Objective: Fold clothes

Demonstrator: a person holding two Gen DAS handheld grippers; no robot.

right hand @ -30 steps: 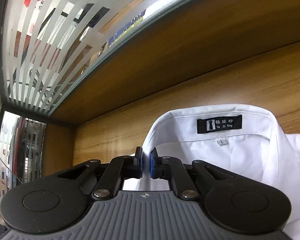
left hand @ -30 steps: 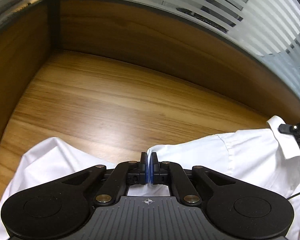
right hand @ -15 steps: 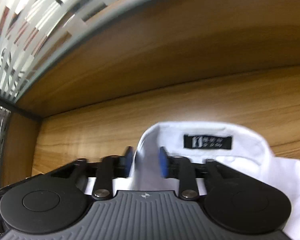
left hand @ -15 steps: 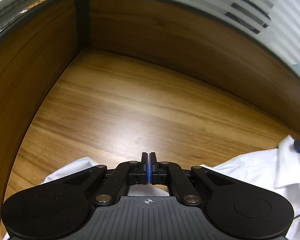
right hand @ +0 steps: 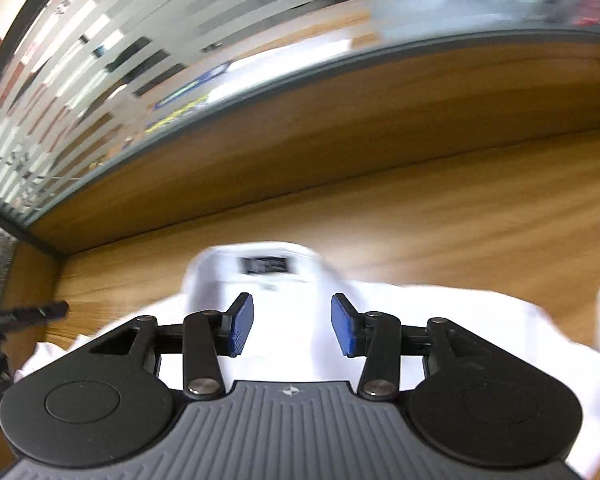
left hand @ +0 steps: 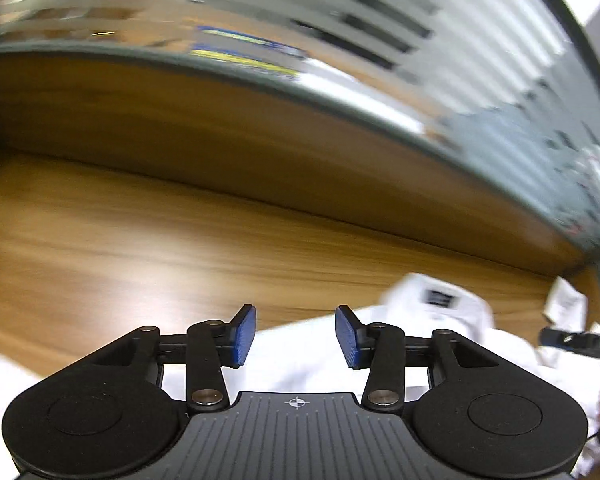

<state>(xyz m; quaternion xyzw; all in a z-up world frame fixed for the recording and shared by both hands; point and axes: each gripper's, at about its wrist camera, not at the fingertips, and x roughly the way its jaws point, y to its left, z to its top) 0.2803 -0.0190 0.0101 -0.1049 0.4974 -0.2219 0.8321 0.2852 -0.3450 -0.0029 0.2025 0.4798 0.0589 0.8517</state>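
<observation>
- Currently, both jaws of the left gripper (left hand: 296,334) and right gripper (right hand: 292,328) are spread apart, empty.
- White shirt (right hand: 300,344) is laid on the wooden table (right hand: 460,220); its black collar label (right hand: 266,266), at 12 o'clock, is blurred beyond reading.

Left gripper (left hand: 295,334) and right gripper (right hand: 292,325) match: black linkage arms, ribbed blue pads (left hand: 244,335), grey ribbed centre plate with a small crosshair mark, 2 round black side housings each, silver pivot screws at the joints.
</observation>
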